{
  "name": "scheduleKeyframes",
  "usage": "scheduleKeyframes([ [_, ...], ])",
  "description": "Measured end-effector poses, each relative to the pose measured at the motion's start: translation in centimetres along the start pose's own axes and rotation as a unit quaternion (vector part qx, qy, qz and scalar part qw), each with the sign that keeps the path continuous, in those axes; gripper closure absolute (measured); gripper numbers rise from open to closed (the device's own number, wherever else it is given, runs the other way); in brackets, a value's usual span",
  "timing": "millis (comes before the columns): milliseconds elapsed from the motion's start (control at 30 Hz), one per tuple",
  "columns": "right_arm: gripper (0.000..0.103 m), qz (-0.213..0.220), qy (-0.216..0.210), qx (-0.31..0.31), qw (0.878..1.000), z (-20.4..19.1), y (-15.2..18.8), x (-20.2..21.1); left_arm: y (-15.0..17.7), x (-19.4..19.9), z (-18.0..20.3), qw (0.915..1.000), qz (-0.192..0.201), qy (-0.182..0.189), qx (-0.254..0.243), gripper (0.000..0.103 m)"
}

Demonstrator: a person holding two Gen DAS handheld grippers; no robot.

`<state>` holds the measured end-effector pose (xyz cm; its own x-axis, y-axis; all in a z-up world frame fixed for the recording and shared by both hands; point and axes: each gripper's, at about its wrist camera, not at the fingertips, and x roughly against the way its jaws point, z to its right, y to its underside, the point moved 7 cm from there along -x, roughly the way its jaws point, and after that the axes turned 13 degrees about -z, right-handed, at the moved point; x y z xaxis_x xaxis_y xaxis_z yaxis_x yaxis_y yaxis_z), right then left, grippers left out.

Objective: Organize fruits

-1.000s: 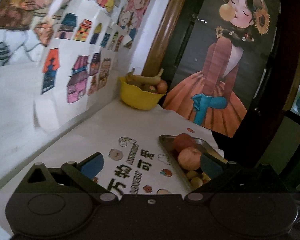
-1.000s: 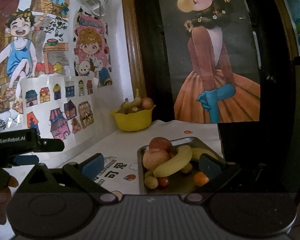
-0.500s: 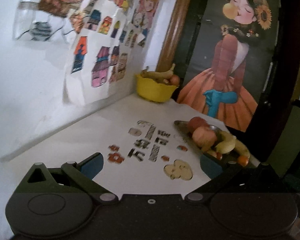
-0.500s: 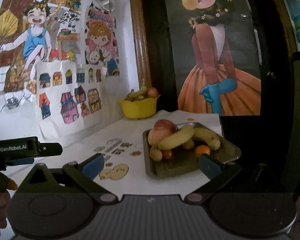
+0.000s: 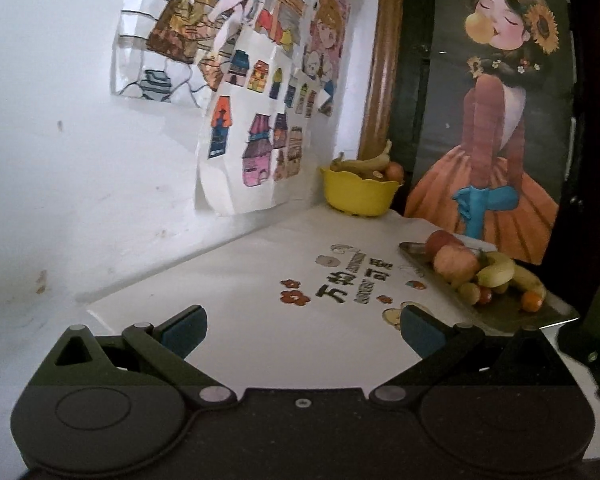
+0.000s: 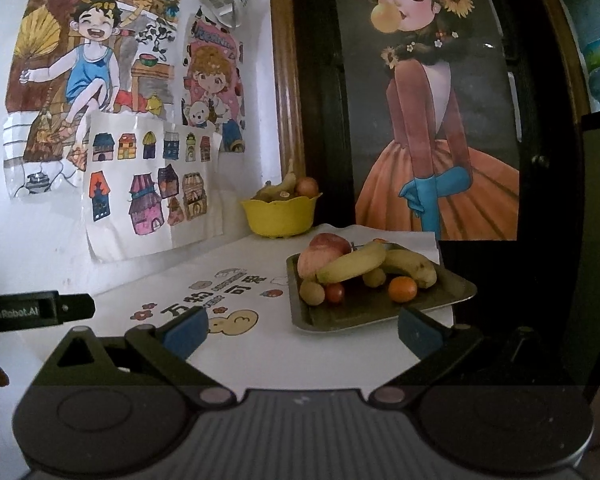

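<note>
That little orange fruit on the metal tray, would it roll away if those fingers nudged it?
Probably. The orange fruit looks round and sits free on the flat tray, so a nudge might send it rolling. The tray's raised rim would likely stop it. Its skin looks smooth, perhaps slippery.

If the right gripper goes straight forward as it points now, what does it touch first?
Probably the metal tray: its near edge lies just ahead between the open fingers of the right gripper, then the fruit on it. Depth is unclear.
</note>
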<state>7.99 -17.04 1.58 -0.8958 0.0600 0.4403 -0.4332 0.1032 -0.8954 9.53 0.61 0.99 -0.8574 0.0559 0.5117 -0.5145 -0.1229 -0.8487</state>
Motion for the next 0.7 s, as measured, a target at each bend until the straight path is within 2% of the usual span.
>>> scheduleKeyframes([
  [100,0.000,0.025,0.007,-0.013,1.000,0.2,0.4,0.7,0.8,-0.1,-0.1,0.9995,0.015,-0.027,-0.004,0.001],
  [233,0.000,0.036,-0.002,-0.008,0.999,0.0,0.8,1.0,1.4,-0.5,-0.2,0.9996,0.006,-0.027,0.002,0.001],
  [700,0.000,0.008,0.000,-0.011,1.000,0.3,2.0,-0.5,2.6,-1.0,0.3,0.9997,-0.011,-0.021,-0.012,0.001],
])
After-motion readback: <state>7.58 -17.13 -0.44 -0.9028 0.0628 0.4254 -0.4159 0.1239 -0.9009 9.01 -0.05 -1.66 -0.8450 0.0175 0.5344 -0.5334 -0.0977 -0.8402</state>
